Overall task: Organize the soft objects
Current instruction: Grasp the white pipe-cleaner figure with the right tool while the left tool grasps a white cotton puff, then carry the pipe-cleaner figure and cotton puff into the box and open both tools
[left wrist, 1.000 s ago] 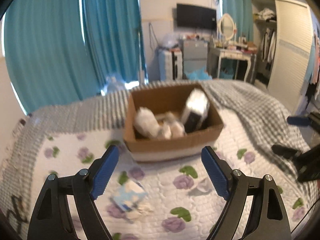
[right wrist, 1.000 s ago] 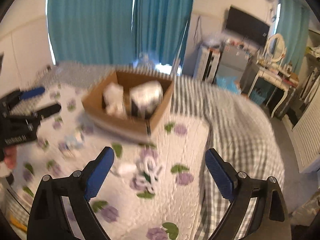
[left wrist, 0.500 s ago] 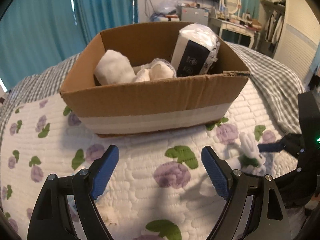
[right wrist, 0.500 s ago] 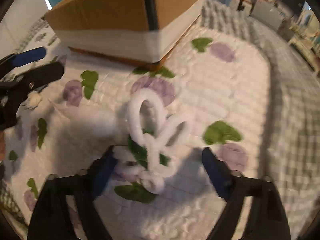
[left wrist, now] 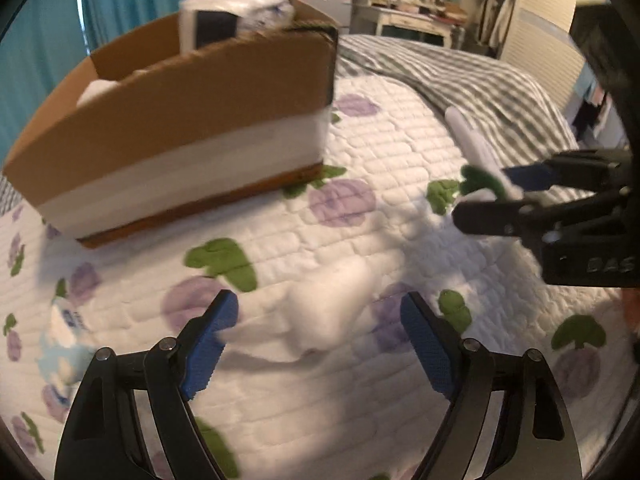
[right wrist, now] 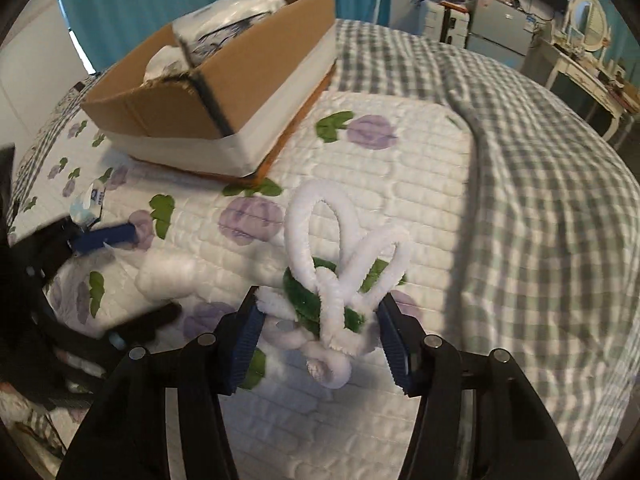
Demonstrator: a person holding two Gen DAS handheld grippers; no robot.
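Because the cardboard box [right wrist: 224,92] behind already holds soft items, the right gripper [right wrist: 318,330] clamps the white pipe-cleaner bunny [right wrist: 340,272] on the quilt [right wrist: 420,168] for lifting, while the left gripper [left wrist: 320,344], jaws apart, straddles a white cotton wad [left wrist: 328,312] nearby

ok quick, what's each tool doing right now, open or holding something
left tool: open, holding nothing, fingers either side of a white soft lump on the quilt.
right tool: closed on the white and green pipe-cleaner shape.
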